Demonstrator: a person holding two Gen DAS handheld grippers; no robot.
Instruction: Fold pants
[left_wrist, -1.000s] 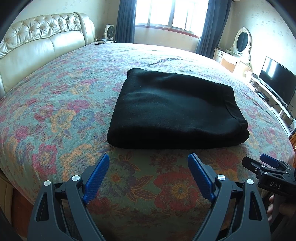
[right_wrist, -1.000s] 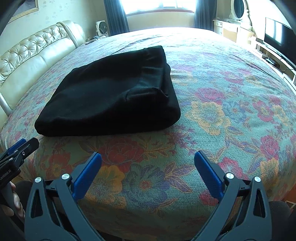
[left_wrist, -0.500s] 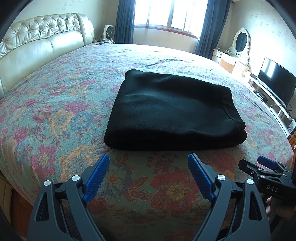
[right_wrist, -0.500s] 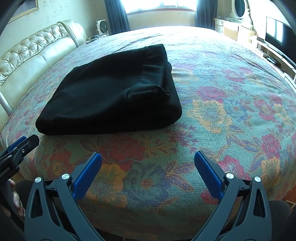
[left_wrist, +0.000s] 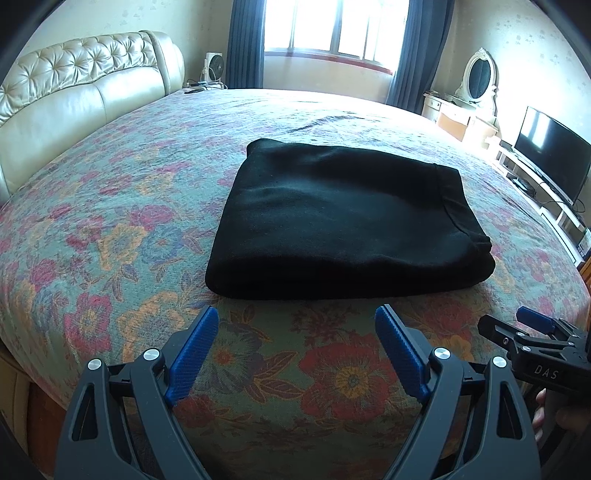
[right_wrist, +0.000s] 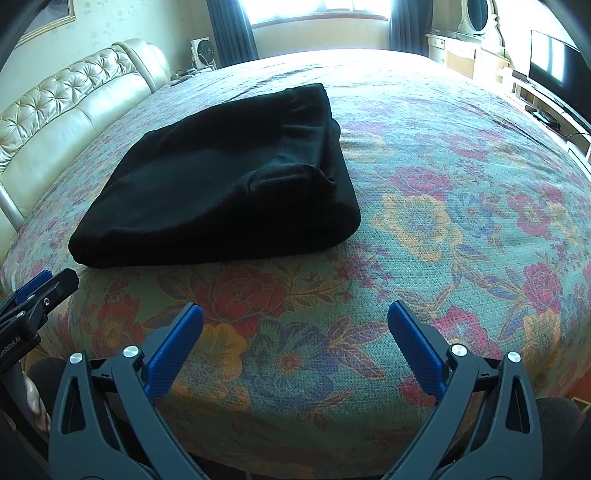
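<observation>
Pants (left_wrist: 343, 221) lie folded on bedspread (left_wrist: 110, 221); "DAS"-marked right gripper (right_wrist: 295, 325) and left gripper (left_wrist: 295, 328) hold jaws apart.

I see the black pants (left_wrist: 343, 218) as soft, matt, fleecy cloth. The bedspread (left_wrist: 110, 236) is coarse woven fabric with a floral pattern. My left gripper (left_wrist: 297, 350) has matt black plastic arms, ribbed blue pads and shiny metal screw heads; my right gripper (right_wrist: 295, 343) looks the same. The headboard (left_wrist: 74, 92) is glossy tufted leather.
</observation>
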